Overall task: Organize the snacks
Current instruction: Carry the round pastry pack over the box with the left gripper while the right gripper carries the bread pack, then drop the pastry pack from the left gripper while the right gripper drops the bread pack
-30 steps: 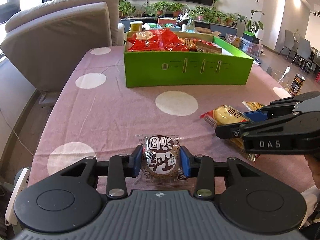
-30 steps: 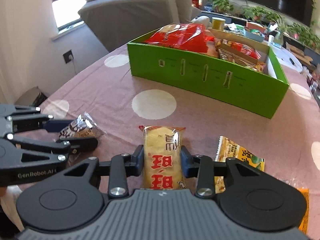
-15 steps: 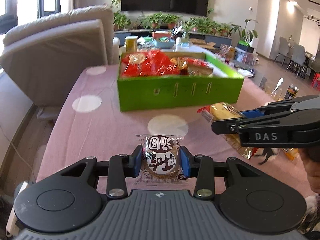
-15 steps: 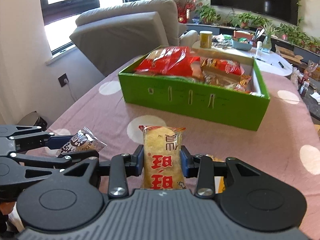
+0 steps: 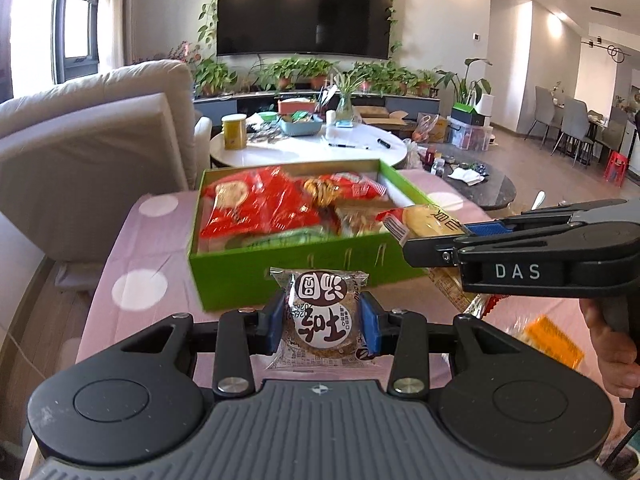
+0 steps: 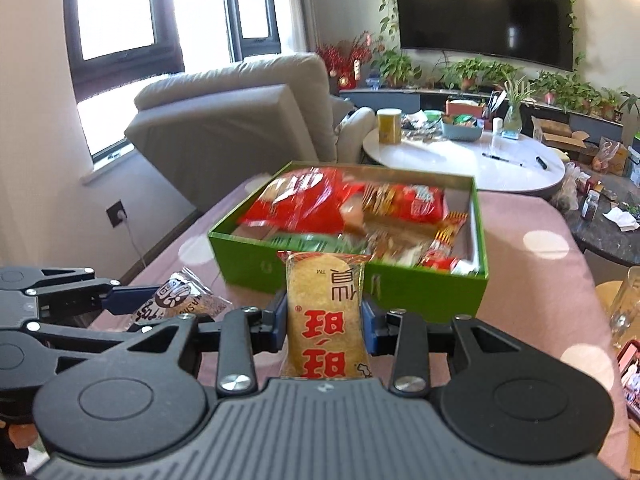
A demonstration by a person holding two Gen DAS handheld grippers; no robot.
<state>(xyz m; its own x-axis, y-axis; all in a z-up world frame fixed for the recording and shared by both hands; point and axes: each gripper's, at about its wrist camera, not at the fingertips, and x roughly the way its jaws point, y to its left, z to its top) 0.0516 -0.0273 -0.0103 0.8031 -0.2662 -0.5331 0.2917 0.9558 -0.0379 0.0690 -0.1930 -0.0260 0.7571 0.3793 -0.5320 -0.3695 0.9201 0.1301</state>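
Note:
My left gripper (image 5: 320, 320) is shut on a round brown cookie pack (image 5: 320, 318) with a white and brown label, held in the air above the pink dotted tablecloth (image 5: 132, 256). My right gripper (image 6: 325, 326) is shut on a long yellow rice-cracker pack (image 6: 326, 312) with red characters. The same two show from the side: the cracker pack (image 5: 424, 222) in the right gripper (image 5: 434, 240), the cookie pack (image 6: 180, 300) in the left gripper (image 6: 132, 300). Ahead stands the green box (image 5: 320, 256), also green box (image 6: 400, 292), filled with red and other snack bags.
Loose snack packs lie on the cloth at the right (image 5: 552, 340). A grey sofa (image 5: 88, 160) stands to the left of the table. A white round table (image 5: 312, 148) with clutter is behind the box. A glass (image 6: 626, 308) stands near the right edge.
Both grippers have risen with their packs and moved toward the green box; the view now looks down into the box from higher up. Neither grip has altered.

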